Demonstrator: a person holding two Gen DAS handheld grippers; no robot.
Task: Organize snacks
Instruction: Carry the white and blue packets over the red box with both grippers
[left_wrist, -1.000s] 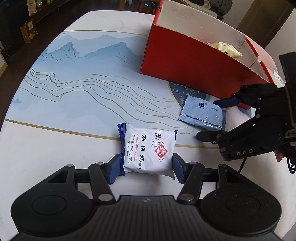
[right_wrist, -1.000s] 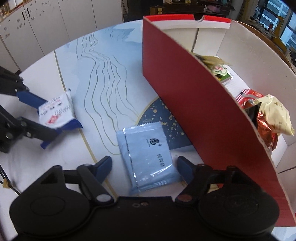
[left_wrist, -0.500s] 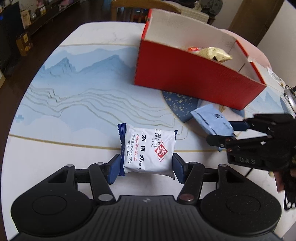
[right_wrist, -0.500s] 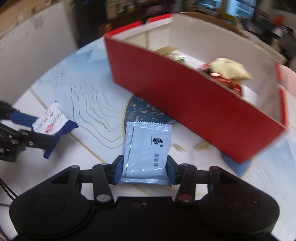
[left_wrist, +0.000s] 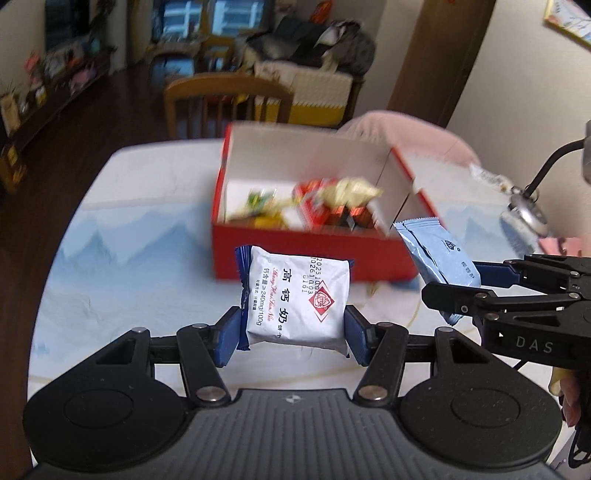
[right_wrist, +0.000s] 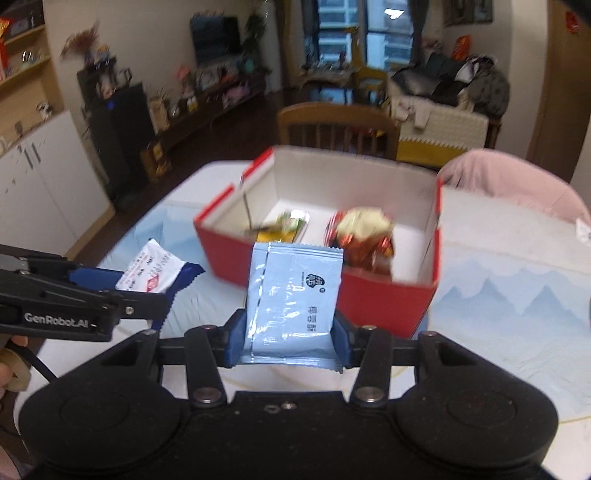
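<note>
Gripping white packet (left_wrist: 295, 301) in left claw (left_wrist: 291, 332), blue sachet (right_wrist: 293, 302) in right claw (right_wrist: 286, 338).

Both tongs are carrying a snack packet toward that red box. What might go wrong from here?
The light blue packet is gripped only at its lower edges by the right tongs, so it might slip. The white packet in the left tongs rides close beside it; they could bump. Either packet could snag the red box front wall.
</note>
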